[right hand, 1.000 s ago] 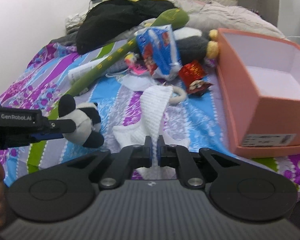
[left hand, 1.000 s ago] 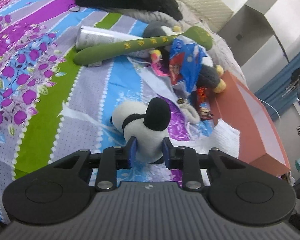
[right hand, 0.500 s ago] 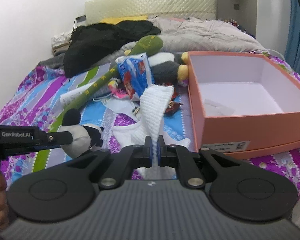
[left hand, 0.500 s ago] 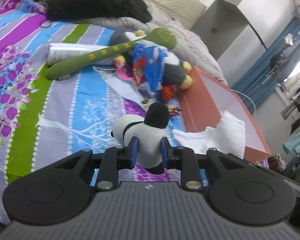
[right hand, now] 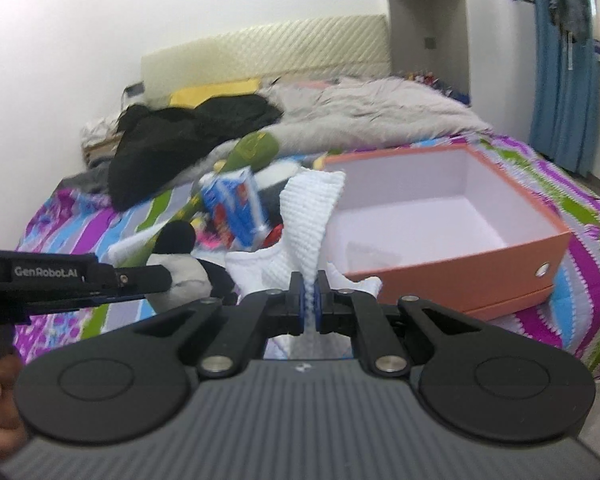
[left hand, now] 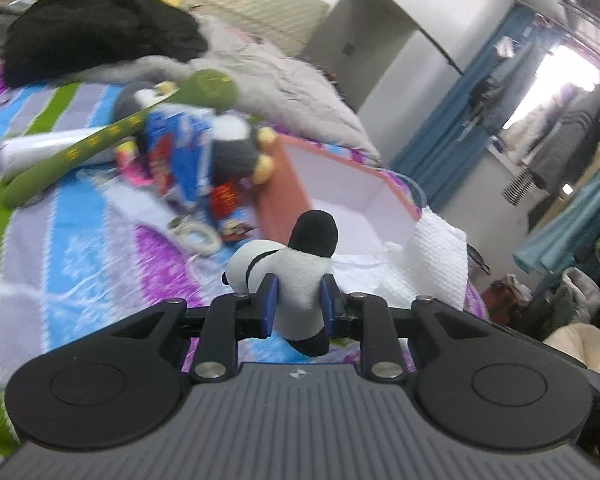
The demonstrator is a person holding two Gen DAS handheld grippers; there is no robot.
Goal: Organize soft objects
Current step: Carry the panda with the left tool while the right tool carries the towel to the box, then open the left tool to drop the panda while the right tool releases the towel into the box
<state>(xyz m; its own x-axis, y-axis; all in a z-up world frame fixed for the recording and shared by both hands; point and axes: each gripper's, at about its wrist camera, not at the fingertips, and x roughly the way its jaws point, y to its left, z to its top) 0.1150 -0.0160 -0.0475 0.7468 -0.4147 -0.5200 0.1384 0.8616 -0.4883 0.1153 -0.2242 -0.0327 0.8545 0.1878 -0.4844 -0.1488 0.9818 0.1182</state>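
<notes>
The left gripper (left hand: 298,306) pinches a panda plush (left hand: 290,276) between its blue fingers (left hand: 269,303), lifted above the bed (left hand: 72,248); the right gripper (right hand: 309,304), fingers pressed together, clamps a white knitted cloth (right hand: 308,216), hanging before the open orange box (right hand: 460,276).

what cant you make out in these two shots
- Panda plush, left wrist view: its lower body is hidden behind the left gripper.
- White knitted cloth, right wrist view: its lower end is hidden behind the right gripper.
- Blue snack bag, both views: print blurred, unreadable.
- Orange box, right wrist view: near floor hidden by its front wall.
</notes>
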